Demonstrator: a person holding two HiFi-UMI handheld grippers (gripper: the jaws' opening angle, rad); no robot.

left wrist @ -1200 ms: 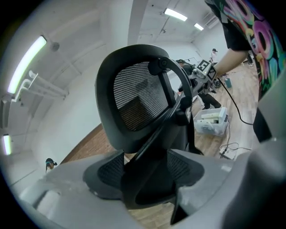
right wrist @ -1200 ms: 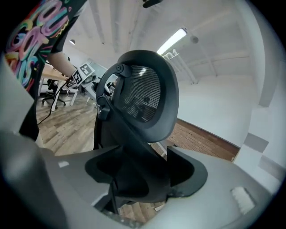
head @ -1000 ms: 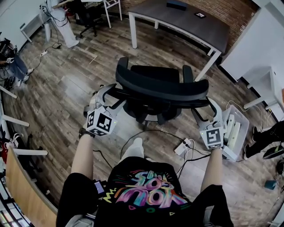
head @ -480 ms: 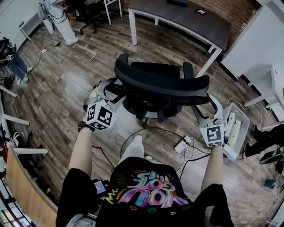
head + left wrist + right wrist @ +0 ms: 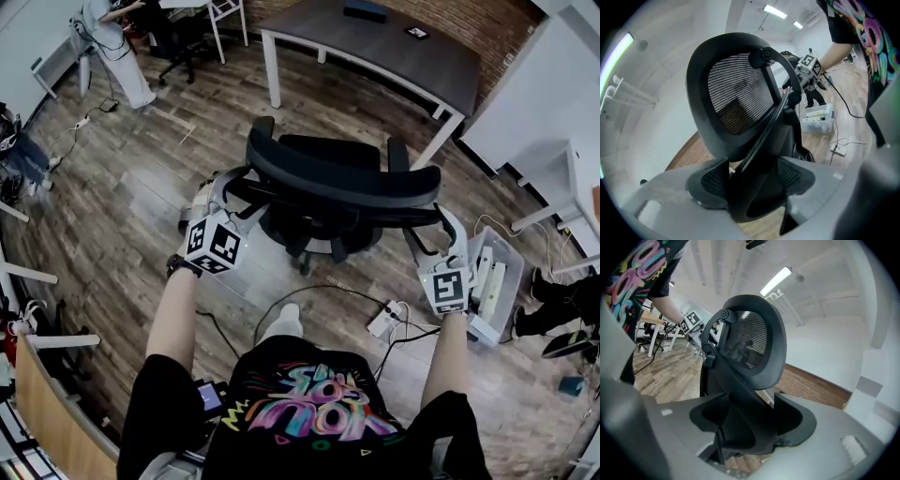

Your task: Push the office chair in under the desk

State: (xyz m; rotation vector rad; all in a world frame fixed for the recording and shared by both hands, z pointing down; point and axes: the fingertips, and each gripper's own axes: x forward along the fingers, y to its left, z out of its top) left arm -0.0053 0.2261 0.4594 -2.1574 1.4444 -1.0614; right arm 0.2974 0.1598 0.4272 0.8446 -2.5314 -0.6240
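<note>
A black mesh-backed office chair (image 5: 342,178) stands on the wood floor, its back toward me, short of the dark-topped desk (image 5: 375,47) with white legs. My left gripper (image 5: 220,192) is at the left end of the chair's back frame. Its jaws have just been opening and stand wide, with the black frame strut (image 5: 764,140) between them. My right gripper (image 5: 441,230) is at the right end of the same frame, jaws also wide around the frame (image 5: 740,394). Each gripper view shows the mesh backrest (image 5: 736,89) (image 5: 750,338) close up, with the other gripper beyond it.
A clear plastic bin (image 5: 492,281) sits on the floor by my right gripper. A power strip (image 5: 384,319) and cables lie near my feet. Another chair (image 5: 183,42) and a person (image 5: 103,28) are at the back left. White furniture stands at the right.
The chair and both grippers have moved forward toward the desk. The power strip and bin on the floor have slid back toward me in the head view.
</note>
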